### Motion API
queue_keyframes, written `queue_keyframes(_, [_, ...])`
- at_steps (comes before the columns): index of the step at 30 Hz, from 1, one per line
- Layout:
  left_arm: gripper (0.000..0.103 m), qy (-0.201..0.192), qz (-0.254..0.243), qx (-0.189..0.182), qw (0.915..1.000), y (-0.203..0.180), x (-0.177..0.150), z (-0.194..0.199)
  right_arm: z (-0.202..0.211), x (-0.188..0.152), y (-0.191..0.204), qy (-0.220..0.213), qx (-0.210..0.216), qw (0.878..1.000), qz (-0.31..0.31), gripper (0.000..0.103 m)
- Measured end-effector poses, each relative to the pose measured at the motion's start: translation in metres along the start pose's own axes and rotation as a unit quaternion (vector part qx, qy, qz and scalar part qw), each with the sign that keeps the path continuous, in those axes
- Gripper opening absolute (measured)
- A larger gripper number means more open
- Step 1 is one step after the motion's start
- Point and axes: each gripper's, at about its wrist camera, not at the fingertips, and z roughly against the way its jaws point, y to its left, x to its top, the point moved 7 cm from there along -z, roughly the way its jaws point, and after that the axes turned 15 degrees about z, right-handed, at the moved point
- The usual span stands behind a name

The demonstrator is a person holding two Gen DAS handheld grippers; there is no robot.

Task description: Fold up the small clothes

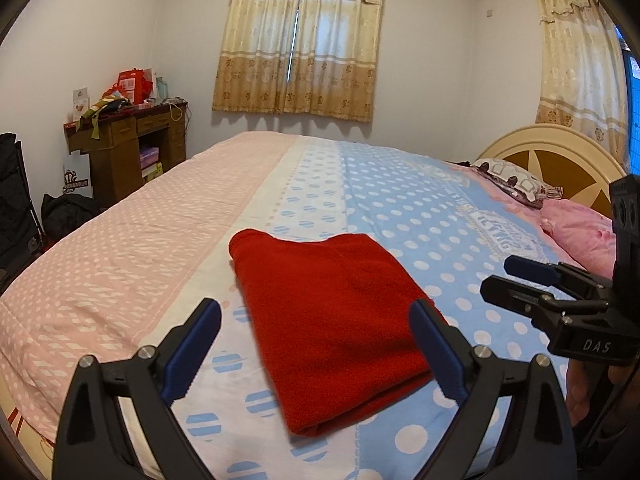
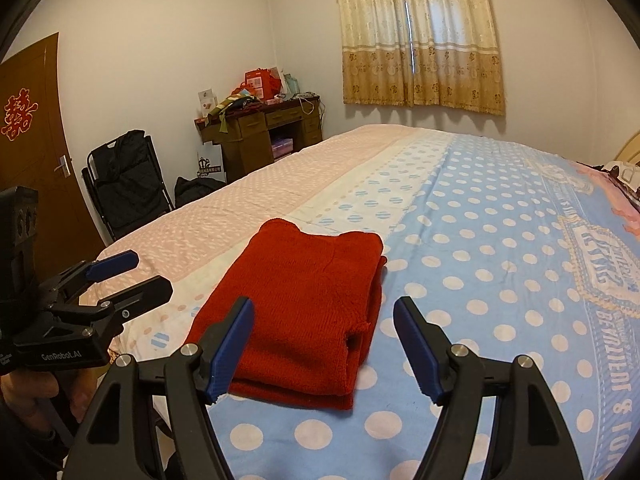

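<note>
One folded red garment (image 1: 336,328) lies on one bed (image 1: 120,264). Two tools show: the left tool (image 1: 316,344) and the right tool (image 2: 324,344). Two pillows (image 1: 516,180), two curtains (image 1: 300,40), one desk (image 1: 124,148), one door (image 2: 32,140), one black chair (image 2: 124,180).

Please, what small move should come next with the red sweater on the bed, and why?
Probably draw both grippers back. The red sweater already lies folded into a compact rectangle on the bedspread, and the left gripper and right gripper hover open and hold nothing.
</note>
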Motion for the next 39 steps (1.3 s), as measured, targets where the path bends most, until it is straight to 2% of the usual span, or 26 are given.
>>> queue_keyframes(29, [0.097,0.001,-0.002,-0.001,1.0,-0.006,-0.004,0.0,0.003,-0.005,0.009,0.001,0.0,1.0,-0.009,0.074])
queue_keyframes(33, [0.103,-0.003,0.0,0.002,1.0,-0.005,-0.003,0.0,0.004,-0.006,0.009,0.0,0.0,1.0,-0.01,0.074])
queue_keyframes(39, [0.103,-0.004,0.0,0.002,1.0,-0.004,-0.001,0.002,0.004,-0.005,0.01,-0.004,0.0,1.0,-0.011,0.074])
